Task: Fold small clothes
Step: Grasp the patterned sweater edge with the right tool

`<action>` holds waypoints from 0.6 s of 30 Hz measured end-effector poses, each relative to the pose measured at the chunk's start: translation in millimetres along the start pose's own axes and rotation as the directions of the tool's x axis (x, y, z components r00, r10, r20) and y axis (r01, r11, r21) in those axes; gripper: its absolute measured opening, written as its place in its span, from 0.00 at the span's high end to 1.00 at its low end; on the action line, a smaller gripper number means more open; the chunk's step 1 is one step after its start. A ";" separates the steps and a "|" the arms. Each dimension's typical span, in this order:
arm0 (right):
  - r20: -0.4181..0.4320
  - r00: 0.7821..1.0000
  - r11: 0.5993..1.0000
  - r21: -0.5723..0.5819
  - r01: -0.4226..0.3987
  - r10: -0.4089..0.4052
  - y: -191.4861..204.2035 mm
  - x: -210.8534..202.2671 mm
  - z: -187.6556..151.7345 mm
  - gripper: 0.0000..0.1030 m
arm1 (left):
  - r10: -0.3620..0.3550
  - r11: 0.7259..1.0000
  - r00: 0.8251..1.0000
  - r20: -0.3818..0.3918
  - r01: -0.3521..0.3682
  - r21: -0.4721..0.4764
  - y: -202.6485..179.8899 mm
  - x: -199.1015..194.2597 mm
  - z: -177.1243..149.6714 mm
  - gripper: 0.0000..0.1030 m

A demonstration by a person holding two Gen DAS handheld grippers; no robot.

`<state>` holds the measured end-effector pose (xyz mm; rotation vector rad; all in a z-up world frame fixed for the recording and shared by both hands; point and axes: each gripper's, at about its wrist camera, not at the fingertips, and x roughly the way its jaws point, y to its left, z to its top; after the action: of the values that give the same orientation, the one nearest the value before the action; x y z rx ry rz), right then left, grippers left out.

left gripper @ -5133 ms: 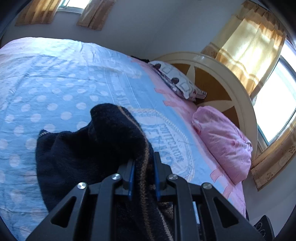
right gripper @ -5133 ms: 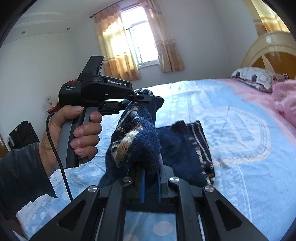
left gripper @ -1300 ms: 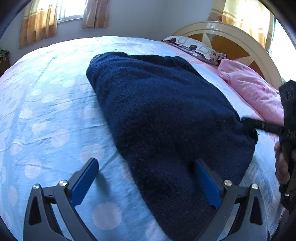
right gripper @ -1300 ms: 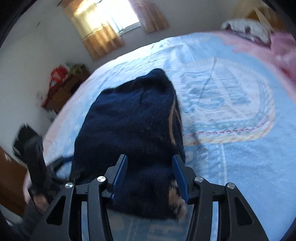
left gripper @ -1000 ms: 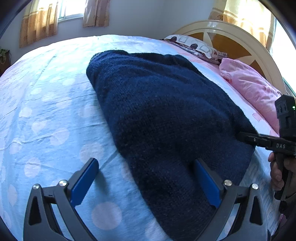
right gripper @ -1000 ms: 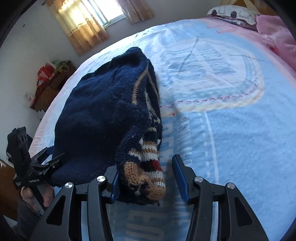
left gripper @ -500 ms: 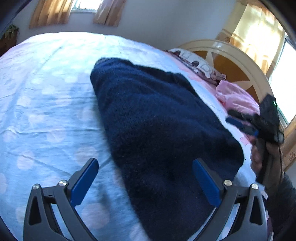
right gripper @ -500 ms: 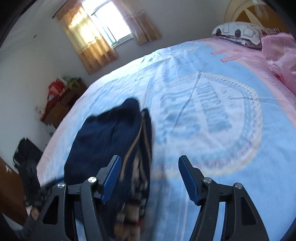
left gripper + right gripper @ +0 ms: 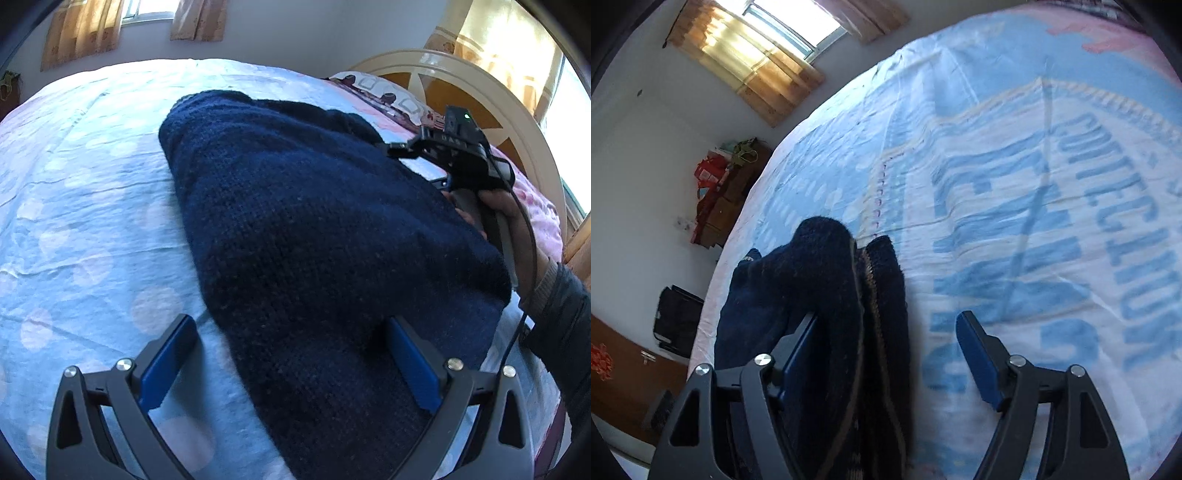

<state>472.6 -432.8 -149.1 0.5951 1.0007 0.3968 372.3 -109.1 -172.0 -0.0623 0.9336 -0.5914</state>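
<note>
Black frames w/ silver screws, blue pads on fingers (image 9: 168, 363); dark sleeve (image 9: 565, 321), black cable

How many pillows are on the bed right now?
2, both by the headboard in the left wrist view: a white patterned pillow against its left part, and a pink pillow further right, partly hidden behind the right gripper. Others could be hidden.

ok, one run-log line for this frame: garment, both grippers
garment: dark navy knitted sweater, folded, lying on blue polka-dot bedsheet | left gripper: open, straddling sweater edge | right gripper: opening, pads not pressing sweater
</note>
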 end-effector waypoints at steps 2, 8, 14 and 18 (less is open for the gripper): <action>-0.004 1.000 1.000 -0.002 -0.018 0.018 0.3 4.1 0.5 0.25 | 0.013 1.000 1.000 -0.001 -0.013 0.011 -3.0 1.3 0.3 0.00; -0.005 0.998 0.997 -0.033 -0.068 0.068 11.1 18.2 7.1 0.24 | 0.023 1.000 1.000 -0.006 -0.023 0.017 -5.3 2.3 -1.3 0.00; 0.013 0.998 0.998 -0.006 -0.062 0.062 15.2 28.3 9.8 0.25 | 0.034 0.999 0.999 -0.012 -0.034 0.026 -13.1 8.3 2.7 0.00; -0.013 0.993 0.992 0.032 -0.121 0.121 14.4 28.1 3.6 0.38 | 0.035 0.999 0.999 -0.014 -0.034 0.025 -19.2 13.9 10.6 0.00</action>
<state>488.9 -406.8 -157.2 0.6843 0.9890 0.4937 378.1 -134.3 -170.1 -0.0194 0.9398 -0.5721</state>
